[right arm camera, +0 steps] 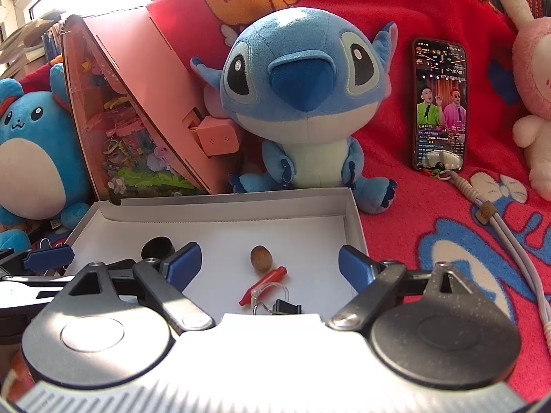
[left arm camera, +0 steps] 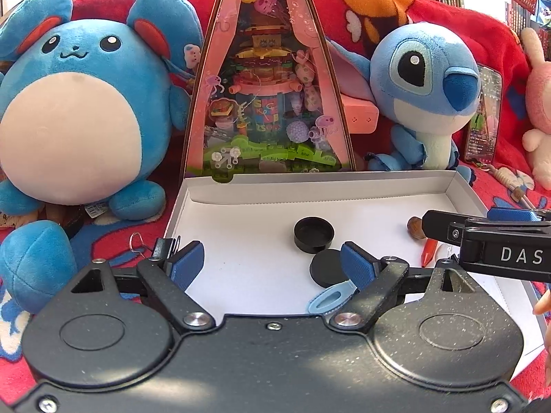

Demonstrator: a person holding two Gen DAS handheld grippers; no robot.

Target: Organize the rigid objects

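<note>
Hiding behind right claw [right arm camera: 270, 266]: binder clip [right arm camera: 284, 308].

The box [right arm camera: 351, 213] sits on the blanket [right arm camera: 430, 206]. Inside it, the nut [right arm camera: 261, 258] lies behind the crayon [right arm camera: 263, 284], with the binder clip [right arm camera: 286, 308] in front and the cap [right arm camera: 156, 247] to the left. Behind the box sits the plush toy [right arm camera: 303, 103]; the phone [right arm camera: 439, 103] stands to its right.

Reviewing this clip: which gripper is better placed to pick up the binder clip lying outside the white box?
Left. The binder clip lies on the blanket just beside the open left gripper; the right gripper is over the white box.
</note>
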